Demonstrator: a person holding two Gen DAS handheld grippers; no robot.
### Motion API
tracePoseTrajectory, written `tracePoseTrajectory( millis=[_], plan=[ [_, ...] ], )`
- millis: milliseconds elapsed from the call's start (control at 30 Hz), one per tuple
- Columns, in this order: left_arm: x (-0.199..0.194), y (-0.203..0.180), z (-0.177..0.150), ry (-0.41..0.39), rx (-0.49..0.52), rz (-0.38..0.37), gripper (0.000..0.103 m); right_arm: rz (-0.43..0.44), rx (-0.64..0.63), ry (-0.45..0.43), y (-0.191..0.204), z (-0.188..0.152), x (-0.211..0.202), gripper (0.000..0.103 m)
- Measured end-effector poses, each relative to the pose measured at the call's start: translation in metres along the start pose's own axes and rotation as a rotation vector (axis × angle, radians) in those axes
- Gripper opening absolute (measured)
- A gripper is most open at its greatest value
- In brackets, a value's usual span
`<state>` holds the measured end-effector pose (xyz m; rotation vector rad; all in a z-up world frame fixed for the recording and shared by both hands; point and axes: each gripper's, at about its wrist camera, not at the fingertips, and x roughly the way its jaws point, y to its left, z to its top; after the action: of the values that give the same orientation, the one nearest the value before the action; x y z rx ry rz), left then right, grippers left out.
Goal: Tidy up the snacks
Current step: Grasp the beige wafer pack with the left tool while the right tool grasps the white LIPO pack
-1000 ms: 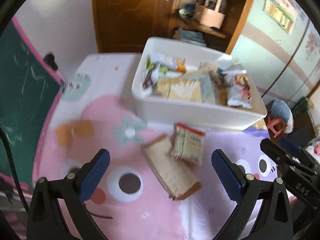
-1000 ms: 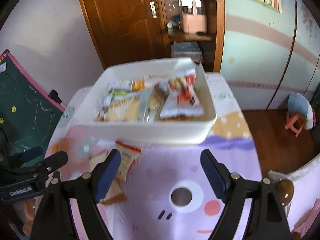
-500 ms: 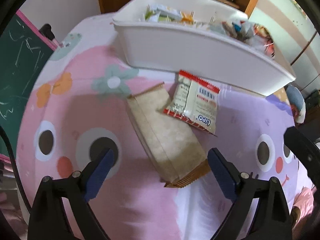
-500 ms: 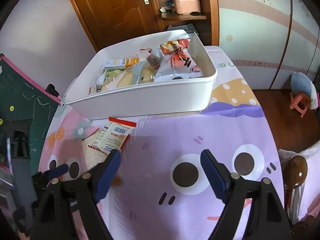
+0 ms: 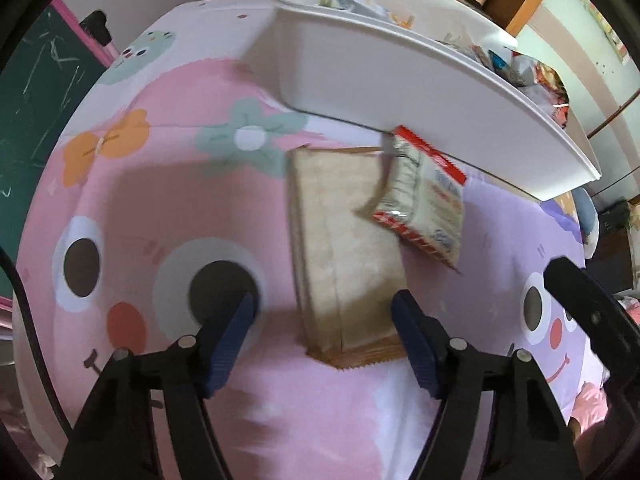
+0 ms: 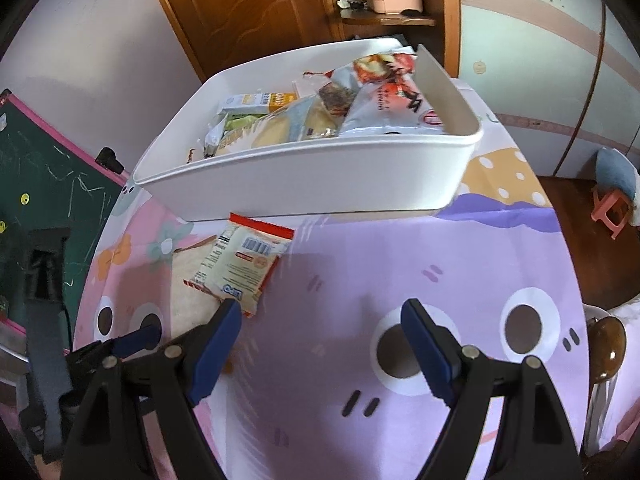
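Snacks (image 5: 344, 248) apparently untouched between closing left gripper (image 5: 324, 316).

The left gripper (image 5: 324, 312) has a black plastic frame that forks into two arms, each tipped with a ribbed dark-blue pad (image 5: 412, 336). A round silver screw (image 5: 458, 344) sits on each arm just behind its pad, with a second further back. The right gripper (image 6: 322, 326) is built the same: black arms, blue pads (image 6: 428, 348), silver screws (image 6: 469, 352). A thin black cable (image 5: 28, 320) runs left of the left jaws.
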<state>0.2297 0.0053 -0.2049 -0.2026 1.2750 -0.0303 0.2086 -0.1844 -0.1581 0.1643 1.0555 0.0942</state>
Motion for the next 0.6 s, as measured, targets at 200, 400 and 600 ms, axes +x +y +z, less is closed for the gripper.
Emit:
tracePoseTrajectory(
  millis=[200,400,600],
  plan=[
    [0.000,0.024,0.006,0.003,-0.037,-0.010,0.071,-0.005,-0.027,0.014,0.027,0.012,0.019,0.083],
    [0.004,0.016,0.016,-0.031,0.017,0.028,0.074,-0.028,-0.002,0.043,0.052,0.032,0.046,0.083],
    [0.007,0.013,0.023,-0.045,0.031,-0.021,0.053,-0.113,-0.014,0.128,0.067,0.036,0.079,0.083]
  ],
)
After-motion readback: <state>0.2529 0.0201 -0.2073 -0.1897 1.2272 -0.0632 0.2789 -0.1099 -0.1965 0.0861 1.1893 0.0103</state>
